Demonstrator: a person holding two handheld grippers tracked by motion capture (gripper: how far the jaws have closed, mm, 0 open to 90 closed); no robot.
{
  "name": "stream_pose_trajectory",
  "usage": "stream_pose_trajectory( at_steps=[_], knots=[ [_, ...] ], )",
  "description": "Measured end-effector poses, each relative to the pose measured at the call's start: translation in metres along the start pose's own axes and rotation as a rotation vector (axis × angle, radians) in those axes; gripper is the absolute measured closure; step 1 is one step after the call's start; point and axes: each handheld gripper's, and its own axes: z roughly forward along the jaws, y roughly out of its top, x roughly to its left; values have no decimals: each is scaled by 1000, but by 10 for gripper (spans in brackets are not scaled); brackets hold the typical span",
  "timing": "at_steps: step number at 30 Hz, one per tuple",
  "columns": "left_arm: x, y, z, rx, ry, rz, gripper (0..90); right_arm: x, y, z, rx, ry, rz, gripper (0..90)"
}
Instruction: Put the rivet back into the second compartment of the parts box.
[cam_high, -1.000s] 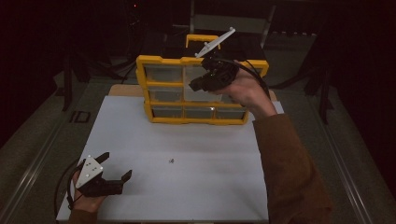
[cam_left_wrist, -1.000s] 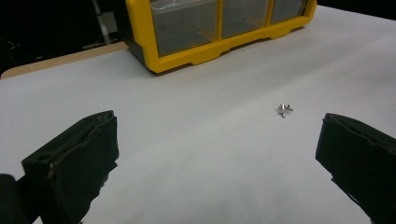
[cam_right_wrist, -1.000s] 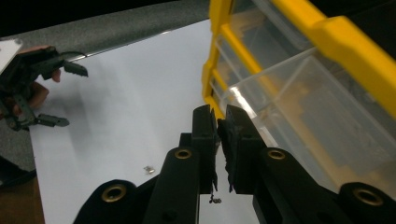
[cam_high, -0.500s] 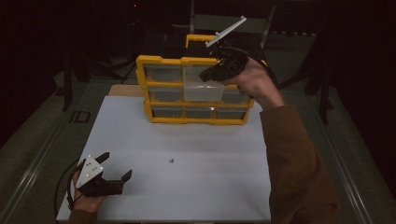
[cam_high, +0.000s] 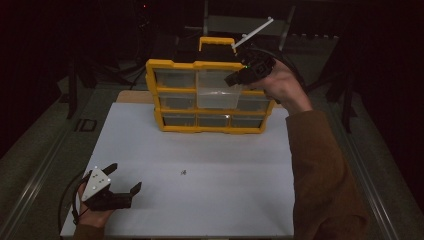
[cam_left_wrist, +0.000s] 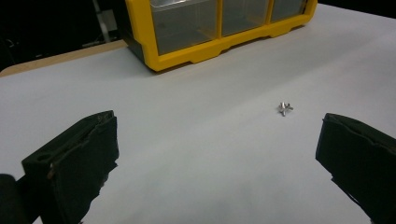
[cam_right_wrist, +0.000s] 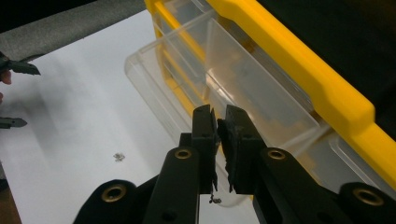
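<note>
A yellow organizer (cam_high: 176, 64) with clear drawers stands at the back of the white table (cam_high: 225, 200). Its top middle drawer (cam_high: 216, 95) is pulled out toward me. My right gripper (cam_high: 231, 80) hovers at that drawer's upper right corner, jaws shut. In the right gripper view the right gripper (cam_right_wrist: 218, 116) shows only a thin slit, and the clear drawer (cam_right_wrist: 177, 70) lies just beyond the tips. I cannot tell whether the pads pinch anything. A tiny metal screw (cam_high: 184, 172) lies mid-table. My left gripper (cam_high: 125, 177) rests open at the front left, the screw (cam_left_wrist: 284, 108) ahead of its jaws.
The organizer (cam_left_wrist: 210, 46) has more shut drawers below and beside the open one, and a yellow handle (cam_high: 216, 42) on top. A wooden edge (cam_high: 131, 97) shows behind the white sheet. The surroundings beyond the table are dark.
My right gripper has moved right and slightly up across the organizer's front, uncovering the pulled-out top middle drawer. The left gripper and the screw have stayed put.
</note>
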Motion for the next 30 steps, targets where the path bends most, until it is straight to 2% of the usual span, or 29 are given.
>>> stream_pose_trajectory(
  at_steps=[4, 8, 9, 10, 11, 13, 15, 23, 30],
  knots=[
    [0, 0, 0, 0, 0, -3, 0, -5, -1, 0, 20, -20, 14, 827],
    [0, 0, 0, 1, -1, -4, 0, -8, -1, 1, 21, -15, 27, 792],
    [0, 0, 0, -1, -1, -4, 0, -8, -1, 1, 2, 18, 25, 451],
    [0, 0, 0, -1, -1, -4, 0, -6, -1, 2, -7, 4, 19, 346],
    [0, 0, 0, 0, -1, -6, 0, -4, -1, 2, -7, -1, 14, 292],
    [0, 0, 0, -1, -1, -5, 0, -1, -1, 3, -11, 16, -12, 263],
    [0, 0, 0, -1, -2, -3, 0, 4, 0, 3, -10, 2, -24, 190],
    [0, 0, 0, 0, -2, -4, 0, 23, 3, 2, -17, 8, -82, 151],
    [0, 0, 0, -1, -2, -4, 0, 34, 4, 3, -21, 14, -93, 147]
  ],
)
